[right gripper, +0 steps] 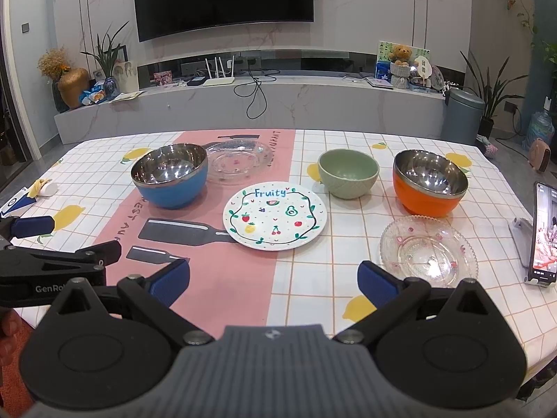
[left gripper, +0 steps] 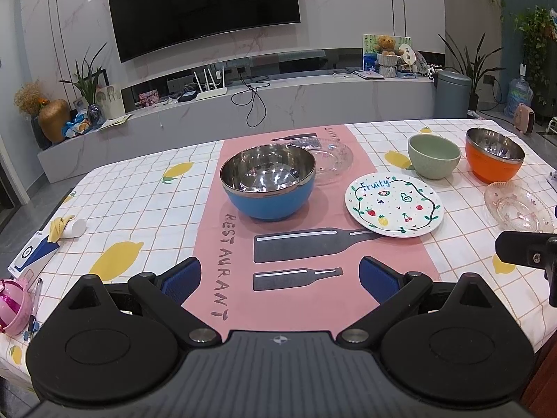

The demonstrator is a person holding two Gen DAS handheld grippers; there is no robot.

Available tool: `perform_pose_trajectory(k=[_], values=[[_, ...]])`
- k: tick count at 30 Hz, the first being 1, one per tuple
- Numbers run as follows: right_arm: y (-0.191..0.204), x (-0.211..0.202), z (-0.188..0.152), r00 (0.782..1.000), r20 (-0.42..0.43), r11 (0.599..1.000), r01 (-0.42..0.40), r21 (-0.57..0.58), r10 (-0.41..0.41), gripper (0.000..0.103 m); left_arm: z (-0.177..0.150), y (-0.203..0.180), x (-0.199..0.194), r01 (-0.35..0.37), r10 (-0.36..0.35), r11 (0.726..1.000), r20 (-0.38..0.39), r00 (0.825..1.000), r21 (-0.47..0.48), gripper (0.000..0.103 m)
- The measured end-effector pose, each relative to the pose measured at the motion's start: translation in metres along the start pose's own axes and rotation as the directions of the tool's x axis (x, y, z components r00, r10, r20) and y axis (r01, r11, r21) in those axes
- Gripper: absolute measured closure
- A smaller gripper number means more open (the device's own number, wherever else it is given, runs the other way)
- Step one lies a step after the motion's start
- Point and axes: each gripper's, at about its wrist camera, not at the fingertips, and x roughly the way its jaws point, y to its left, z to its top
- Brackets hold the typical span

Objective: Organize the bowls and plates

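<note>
1. My left gripper (left gripper: 280,278) and right gripper (right gripper: 273,278) both hang over the near edge of the table (right gripper: 400,313), jaws spread wide, holding nothing.
2. The six pieces sit apart and unstacked: blue bowl (right gripper: 170,181) just in front of a clear glass plate (right gripper: 238,162), the Fruity plate (right gripper: 275,221) in the middle, green bowl (right gripper: 348,173) and orange bowl (right gripper: 430,184) to the right.
3. The pink glass dish (right gripper: 428,252) lies nearest my right gripper, just ahead and right of it.
4. I judge the glass pieces brittle and slick (their scalloped rims offer some bite), so I'd pinch a rim edge gently.
5. The steel-lined bowls look light and stiff; I'd grip across the wall at the lip.
6. The ceramic plate lies flat, hard to get under.
</note>
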Motion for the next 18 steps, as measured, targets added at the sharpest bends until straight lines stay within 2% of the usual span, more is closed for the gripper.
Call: perform_pose_trajectory(k=[18], values=[[0.0000,-0.0010,-0.0005,1.000,-0.002,1.000,0.003,-0.002,-0.003,0.003,-0.0020,0.0002,-0.0001,0.000,0.000,1.000,-0.003,1.000,-0.005,0.000]])
